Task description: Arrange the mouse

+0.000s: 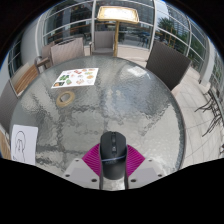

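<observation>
A black computer mouse (112, 157) sits between my two fingers, its nose pointing ahead over a round glass table (120, 100). The magenta pads (93, 160) press against both of its sides. My gripper (112, 165) is shut on the mouse and holds it near the table's close edge. The mouse's rear end is hidden behind the gripper body.
A colourful printed sheet (75, 77) lies on the far left of the table. A white paper with a drawing (22, 146) lies at the near left edge. Chairs (165, 62) and windows stand beyond the table.
</observation>
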`<control>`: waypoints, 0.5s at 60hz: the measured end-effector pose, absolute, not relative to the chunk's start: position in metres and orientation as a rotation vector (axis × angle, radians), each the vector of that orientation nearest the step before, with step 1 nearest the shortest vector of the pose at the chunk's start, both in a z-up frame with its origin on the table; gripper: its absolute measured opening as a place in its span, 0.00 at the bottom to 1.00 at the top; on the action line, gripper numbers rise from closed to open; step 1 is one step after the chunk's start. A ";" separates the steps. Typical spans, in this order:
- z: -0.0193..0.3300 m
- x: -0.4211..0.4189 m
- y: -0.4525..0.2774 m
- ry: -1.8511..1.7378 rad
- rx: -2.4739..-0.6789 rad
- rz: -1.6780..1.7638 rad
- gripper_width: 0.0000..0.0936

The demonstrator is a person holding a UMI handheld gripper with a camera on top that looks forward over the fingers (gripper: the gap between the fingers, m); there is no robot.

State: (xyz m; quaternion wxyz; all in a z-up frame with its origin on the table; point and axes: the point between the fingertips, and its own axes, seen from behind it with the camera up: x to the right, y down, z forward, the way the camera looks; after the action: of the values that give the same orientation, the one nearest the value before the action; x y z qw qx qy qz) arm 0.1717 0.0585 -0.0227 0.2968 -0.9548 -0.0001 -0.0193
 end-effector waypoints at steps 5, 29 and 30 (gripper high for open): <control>-0.001 0.173 0.062 0.093 -2.548 -0.078 0.30; 0.270 -0.041 0.105 0.081 -2.112 -0.019 0.30; 0.270 -0.056 0.103 0.062 -2.111 -0.008 0.30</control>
State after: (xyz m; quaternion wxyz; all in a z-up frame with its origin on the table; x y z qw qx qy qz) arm -0.0562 0.1026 0.2699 0.4924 -0.8700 0.0254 -0.0033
